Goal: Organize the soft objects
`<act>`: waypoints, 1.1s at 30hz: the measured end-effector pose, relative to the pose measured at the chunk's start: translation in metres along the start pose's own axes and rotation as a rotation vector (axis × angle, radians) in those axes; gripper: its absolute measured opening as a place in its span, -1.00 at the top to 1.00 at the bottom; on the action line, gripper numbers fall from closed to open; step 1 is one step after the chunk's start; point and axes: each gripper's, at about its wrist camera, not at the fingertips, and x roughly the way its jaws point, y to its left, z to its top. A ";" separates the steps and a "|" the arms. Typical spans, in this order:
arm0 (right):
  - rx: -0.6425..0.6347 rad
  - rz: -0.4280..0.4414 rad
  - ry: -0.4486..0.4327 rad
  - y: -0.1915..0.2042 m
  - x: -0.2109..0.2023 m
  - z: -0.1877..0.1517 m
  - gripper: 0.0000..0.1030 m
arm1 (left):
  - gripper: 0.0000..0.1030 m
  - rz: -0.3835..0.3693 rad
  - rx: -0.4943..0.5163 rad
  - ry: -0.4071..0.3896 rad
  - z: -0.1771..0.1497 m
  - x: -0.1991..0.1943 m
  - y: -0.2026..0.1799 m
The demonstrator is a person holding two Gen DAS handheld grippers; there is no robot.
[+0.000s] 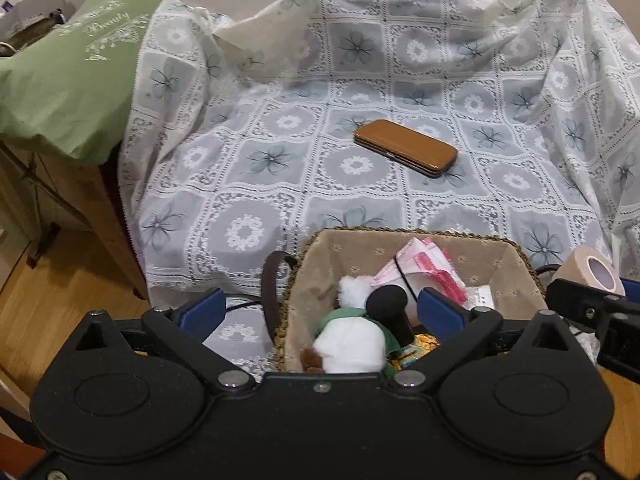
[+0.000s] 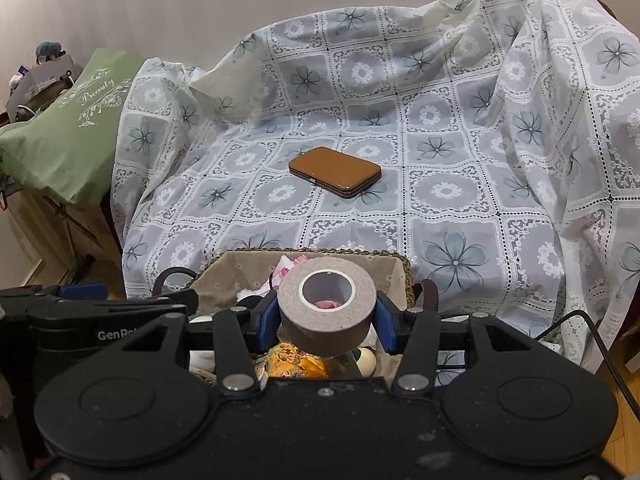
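Soft objects sat gathered in a fabric-lined basket (image 1: 496, 256) at the near edge of a lace-covered seat — a white plush toy (image 1: 352, 344) with a green scarf, pink-and-white cloth (image 1: 416, 268) folded behind it, and a yellow patterned piece (image 2: 296, 360) low at the front. Left claw (image 1: 320, 312) hovered over the basket's near left corner, its blue pads wide apart with nothing pressed between them; the plush lay below the gap. Right claw (image 2: 326, 320) was clamped on a roll of tan tape (image 2: 328, 304), pads against both sides of the roll, core hole facing the camera, held above the basket's near side. Brown case (image 1: 406, 148) lay flat on the lace cover (image 1: 248, 184), well apart from the basket, toward the back. Green bag (image 1: 68, 80) with white lettering rested off to the left — touching the cover's edge.
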 end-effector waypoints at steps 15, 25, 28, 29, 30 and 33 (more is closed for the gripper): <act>0.008 -0.012 -0.023 -0.001 -0.002 0.002 -0.08 | -0.93 0.001 0.007 -0.017 -0.001 -0.003 -0.001; 0.024 -0.048 0.005 -0.005 -0.003 0.001 -0.42 | -0.94 0.011 0.018 -0.001 -0.001 -0.003 -0.005; 0.032 -0.055 0.028 -0.006 -0.001 0.001 -0.43 | -0.94 0.004 0.014 0.014 -0.001 -0.001 -0.004; 0.034 -0.057 0.037 -0.006 -0.001 0.001 -0.44 | -0.94 0.003 0.014 0.020 -0.001 -0.001 -0.004; 0.035 -0.060 0.045 -0.007 0.000 0.001 -0.46 | -0.94 0.003 0.014 0.026 -0.001 0.000 -0.004; 0.037 -0.074 0.060 -0.007 0.002 -0.001 -0.55 | -0.94 0.002 0.014 0.036 -0.002 0.000 -0.003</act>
